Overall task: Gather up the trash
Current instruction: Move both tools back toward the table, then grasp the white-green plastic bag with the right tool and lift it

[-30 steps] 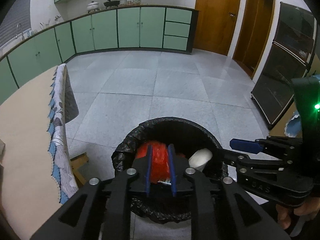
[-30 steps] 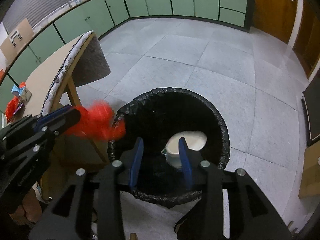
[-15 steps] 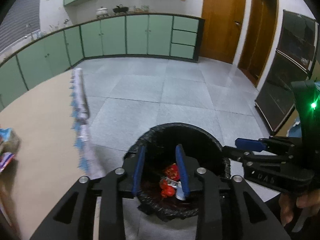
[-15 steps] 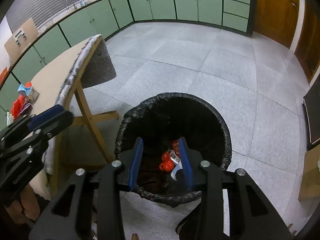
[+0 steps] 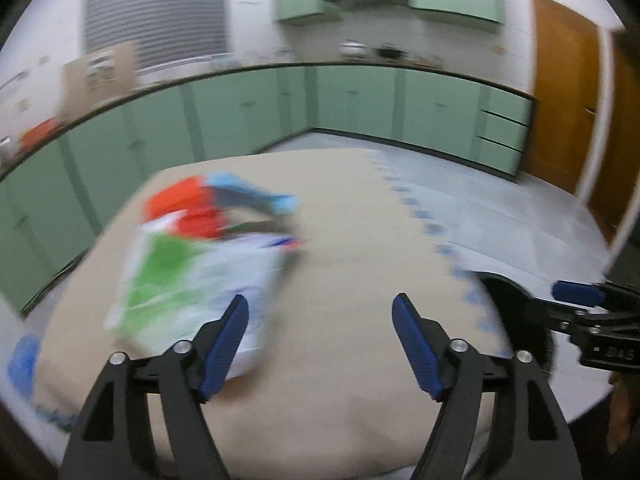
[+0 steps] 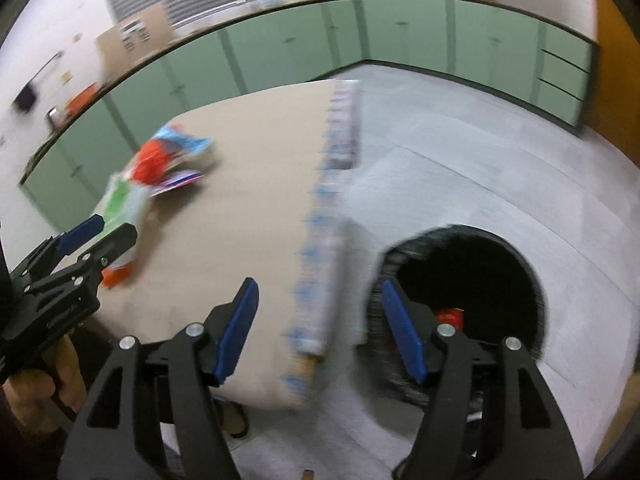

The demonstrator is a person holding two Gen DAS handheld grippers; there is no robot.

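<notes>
Reaching out over the tabletop [image 5: 352, 216], the left tool [image 5: 320, 340] has its two blue fingers [image 5: 224, 344] spread wide, and its jaws have just been opening with nothing between them. The right tool [image 6: 316, 328] is spread wide too, its jaws have also just been opening, and nothing is held there either. That makes two tools, each with two flat blue pads on black arms with round silver screws.

On the tabletop, toward its far left corner, lies one pile of trash [image 5: 200, 248]. It is blurry, but it looks like crinkly wrappers: a big white and green one, a red one and a light blue one. I cannot count them for sure. Near the left edge there is one small blue thing [image 5: 22, 356], too blurry to tell what it is.

The tabletop is smooth and tan, with a frilly blue and white cloth edge [image 6: 324, 248] hanging down its right side.

Only the right wrist view shows inside the one round bin [image 6: 532, 280], which stands on the gray tile floor [image 6: 460, 184] just beside the tabletop's right edge. It has a shiny black bag, and red trash [image 6: 450, 316] sits at the bottom. The left wrist view shows only a dark bit of the bin. The right view also shows a hand [image 6: 44, 388] holding the left tool.
</notes>
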